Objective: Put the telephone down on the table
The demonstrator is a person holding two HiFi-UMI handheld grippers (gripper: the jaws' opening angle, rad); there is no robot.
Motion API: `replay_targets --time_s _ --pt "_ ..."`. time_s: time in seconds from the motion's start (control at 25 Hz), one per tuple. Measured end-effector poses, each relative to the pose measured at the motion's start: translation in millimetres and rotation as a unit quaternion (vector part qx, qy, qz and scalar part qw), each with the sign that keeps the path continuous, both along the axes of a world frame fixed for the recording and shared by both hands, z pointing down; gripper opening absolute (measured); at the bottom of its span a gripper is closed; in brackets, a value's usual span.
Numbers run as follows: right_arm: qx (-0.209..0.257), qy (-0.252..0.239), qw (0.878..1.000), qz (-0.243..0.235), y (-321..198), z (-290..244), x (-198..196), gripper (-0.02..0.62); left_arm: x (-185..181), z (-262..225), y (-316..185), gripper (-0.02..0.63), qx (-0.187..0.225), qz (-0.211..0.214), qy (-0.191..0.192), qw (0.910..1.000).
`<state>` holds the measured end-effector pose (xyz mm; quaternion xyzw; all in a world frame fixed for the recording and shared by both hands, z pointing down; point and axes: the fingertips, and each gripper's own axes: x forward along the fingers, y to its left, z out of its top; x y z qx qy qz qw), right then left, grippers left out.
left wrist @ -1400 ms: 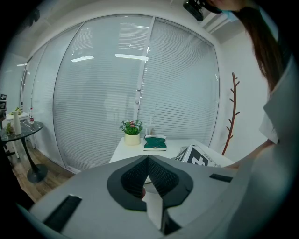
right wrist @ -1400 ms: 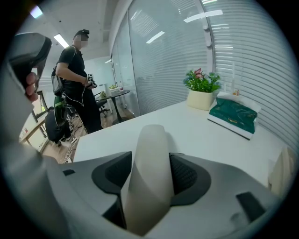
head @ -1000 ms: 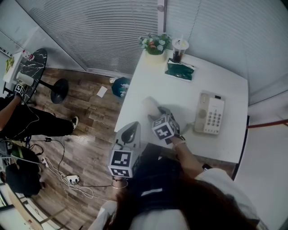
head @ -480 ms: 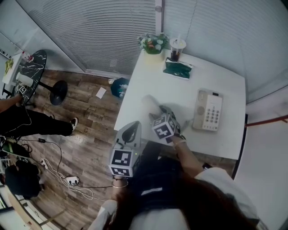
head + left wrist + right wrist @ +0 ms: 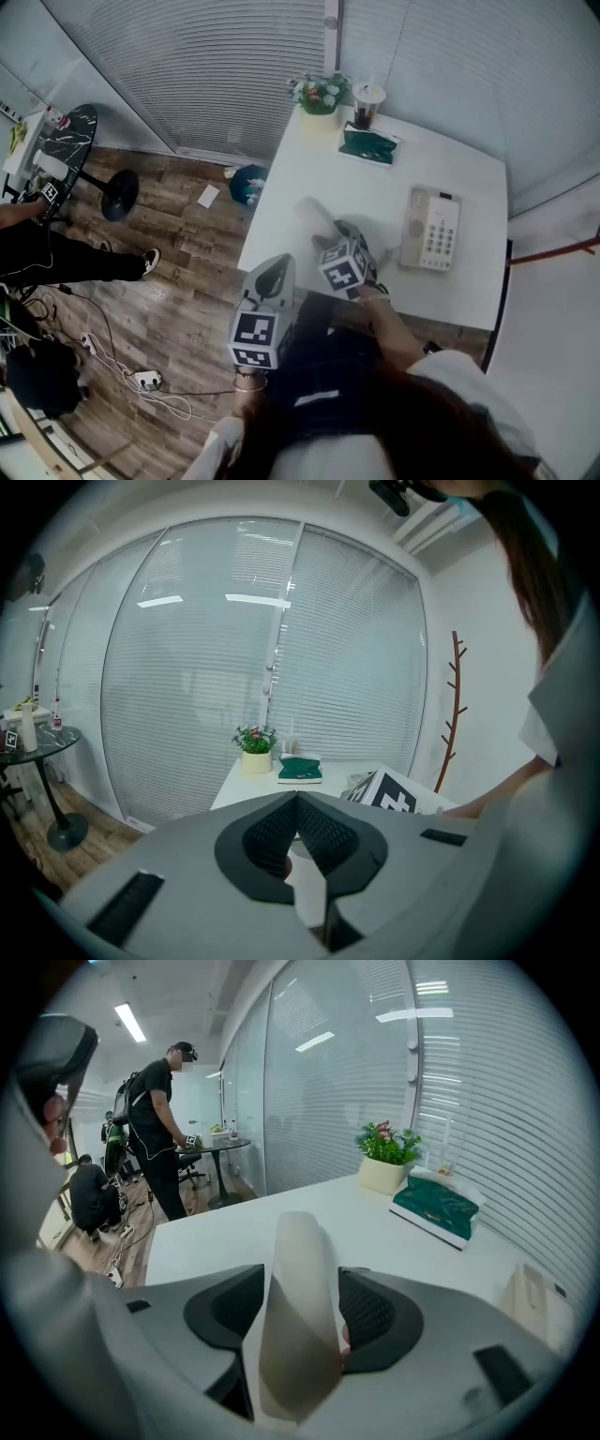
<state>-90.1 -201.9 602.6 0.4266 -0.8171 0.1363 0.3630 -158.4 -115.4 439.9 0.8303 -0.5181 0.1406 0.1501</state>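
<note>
Slatted blinds (image 5: pixel 216 66) close off a room with a wood floor (image 5: pixel 178 272), where a white table (image 5: pixel 375 187) stands in the corner. At the far left, by a dark round table (image 5: pixel 61 141), a person in black (image 5: pixel 155 1119) stands well apart from the work.

On the white table's right side lies the phone base (image 5: pixel 430 228), keypad up and cradle empty. Near the front edge the right gripper (image 5: pixel 300 1288) reaches in over the tabletop. Its jaws are part-way apart and clamped on the pale handset (image 5: pixel 298 1316), which stands up between the pads and juts forward. In the head view the handset (image 5: pixel 314 217) shows just ahead of that gripper, left of the base and apart from it. I cannot tell whether its far end touches the surface.

The left gripper (image 5: pixel 297 803) hangs off the table's near left corner, jaws met at the tips with nothing between them.

At the far edge sit a potted plant (image 5: pixel 319 94), a lidded cup (image 5: pixel 367 101) and a green packet (image 5: pixel 367 143), all clear of the work.

The step in hand looks like the set-down itself. Next, the handset should be lowered flat onto bare tabletop, then the jaws spread and drawn back without dragging it.
</note>
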Motion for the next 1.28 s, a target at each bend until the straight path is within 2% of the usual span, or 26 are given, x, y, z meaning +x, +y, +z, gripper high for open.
replay_targets --time_s 0.72,1.28 --pt "0.025 0.009 1.000 0.001 18 -15 6 0.247 3 1 16 -0.002 0.008 0.004 0.021 0.9997" --pt "0.040 0.011 0.999 0.005 38 -24 14 0.184 4 -3 42 0.000 0.015 -0.007 0.028 0.9995"
